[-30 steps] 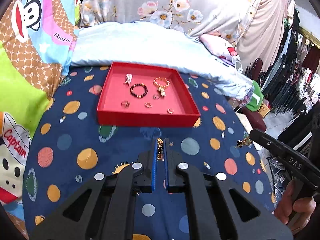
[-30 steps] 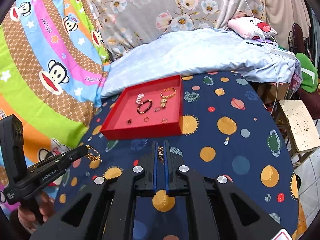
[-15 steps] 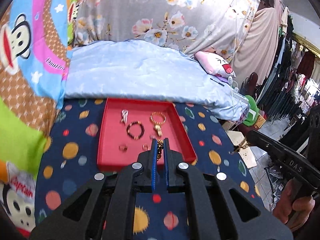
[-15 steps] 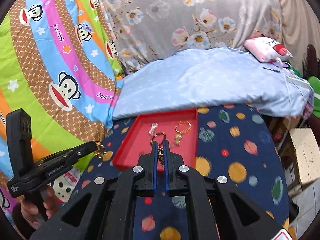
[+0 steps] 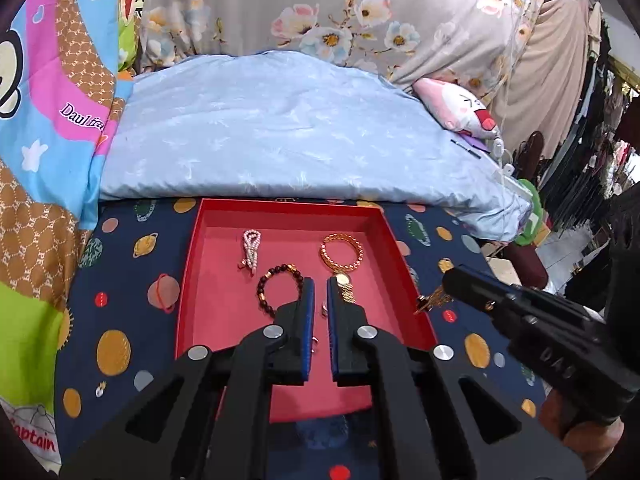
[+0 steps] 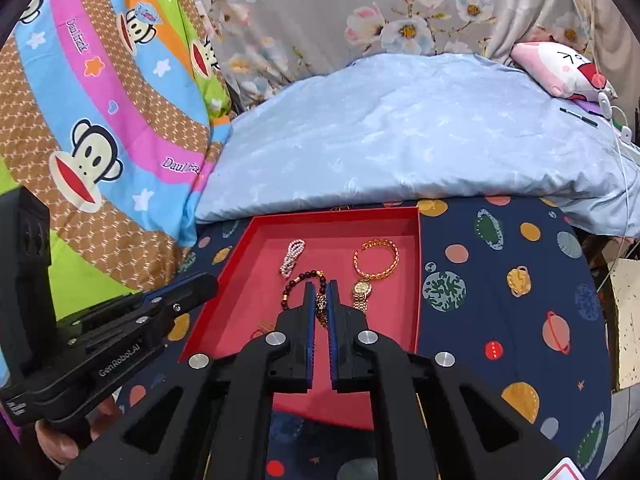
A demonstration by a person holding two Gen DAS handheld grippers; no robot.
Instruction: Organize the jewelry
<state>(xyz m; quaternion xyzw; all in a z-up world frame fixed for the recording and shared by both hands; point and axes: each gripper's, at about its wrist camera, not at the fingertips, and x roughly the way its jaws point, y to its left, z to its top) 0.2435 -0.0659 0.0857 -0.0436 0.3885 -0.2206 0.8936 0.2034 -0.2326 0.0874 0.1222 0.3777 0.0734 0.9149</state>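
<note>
The right gripper (image 6: 320, 300), clamped on a dangling gold chain (image 6: 320, 303), hovers directly above the shallow red tray (image 6: 417, 280); the left gripper (image 5: 320, 296) is slightly parted, empty.

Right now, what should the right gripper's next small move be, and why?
Probably lower the right gripper slightly and open its jaws: the gold chain pinched between them hangs over the red tray, near the dark bead bracelet and gold watch.
</note>
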